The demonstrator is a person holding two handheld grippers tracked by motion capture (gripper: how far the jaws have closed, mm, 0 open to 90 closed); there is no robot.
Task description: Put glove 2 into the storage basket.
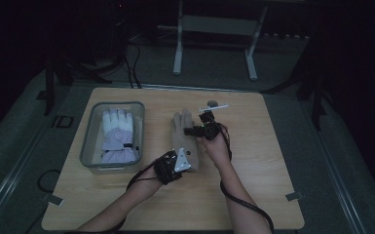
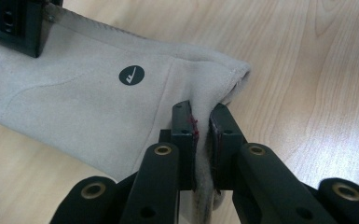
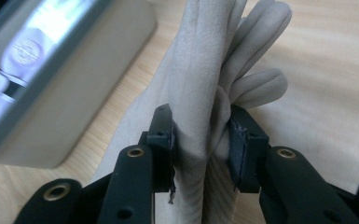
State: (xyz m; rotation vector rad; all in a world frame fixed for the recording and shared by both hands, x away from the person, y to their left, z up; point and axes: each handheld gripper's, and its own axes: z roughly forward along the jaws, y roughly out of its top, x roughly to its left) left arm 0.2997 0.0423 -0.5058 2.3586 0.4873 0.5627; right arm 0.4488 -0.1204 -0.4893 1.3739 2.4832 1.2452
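A beige suede glove lies stretched along the middle of the wooden table, fingers pointing away from me. My left gripper is shut on the glove's cuff edge, pinching the fabric between its pads; a round black logo sits on the glove's back. My right gripper is shut on the glove at its right side near the fingers, with bunched fabric squeezed between the jaws and glove fingers sticking out past them.
A grey plastic bin stands on the table's left part with a white and lilac ski glove inside; its wall is close on the left of the right gripper view. White stand legs rise from the floor beyond the table.
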